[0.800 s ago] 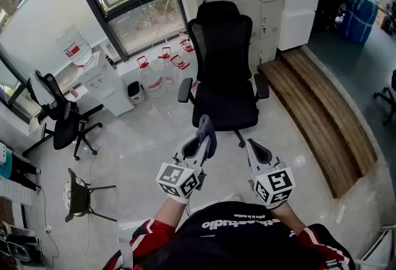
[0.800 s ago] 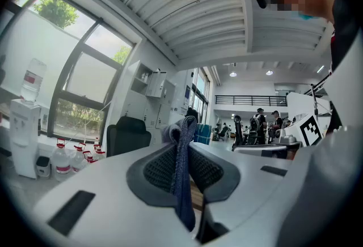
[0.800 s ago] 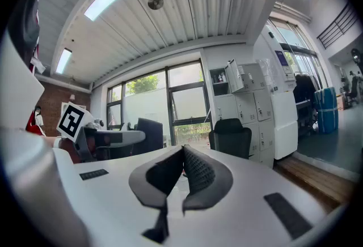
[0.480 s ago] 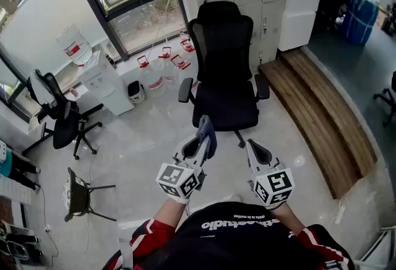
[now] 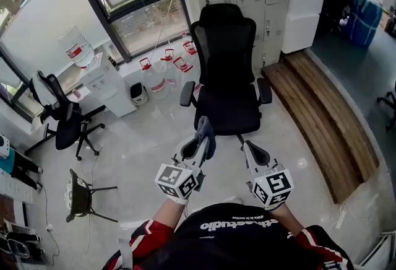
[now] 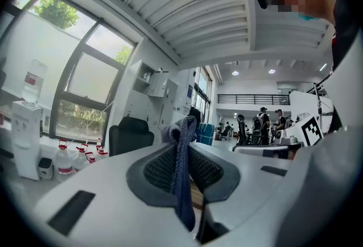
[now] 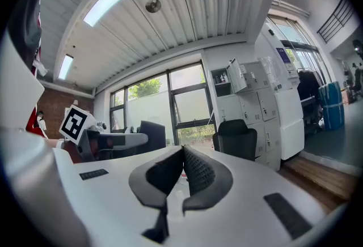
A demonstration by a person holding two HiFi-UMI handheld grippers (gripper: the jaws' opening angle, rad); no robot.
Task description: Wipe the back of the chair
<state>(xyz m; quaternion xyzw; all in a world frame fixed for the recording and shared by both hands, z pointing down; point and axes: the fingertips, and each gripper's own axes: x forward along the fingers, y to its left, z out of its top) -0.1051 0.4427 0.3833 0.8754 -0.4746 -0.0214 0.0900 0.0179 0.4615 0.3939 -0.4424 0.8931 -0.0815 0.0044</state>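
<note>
Blue-grey cloth [image 6: 182,183] hangs pinched in my left gripper [image 5: 198,142], jaws clamped on it exactly as half a second ago. Almost nothing has moved. Only the head view has drifted, so the black chair [image 5: 226,58] sits a touch lower and further right in it, well ahead of both grippers with its seat towards me. My right gripper [image 5: 252,151] is pressed together on nothing. I judge wiping has not begun, since the backrest is out of reach.

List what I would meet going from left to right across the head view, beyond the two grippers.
small black chair → water dispenser → water jugs → big black chair → wooden step
</note>
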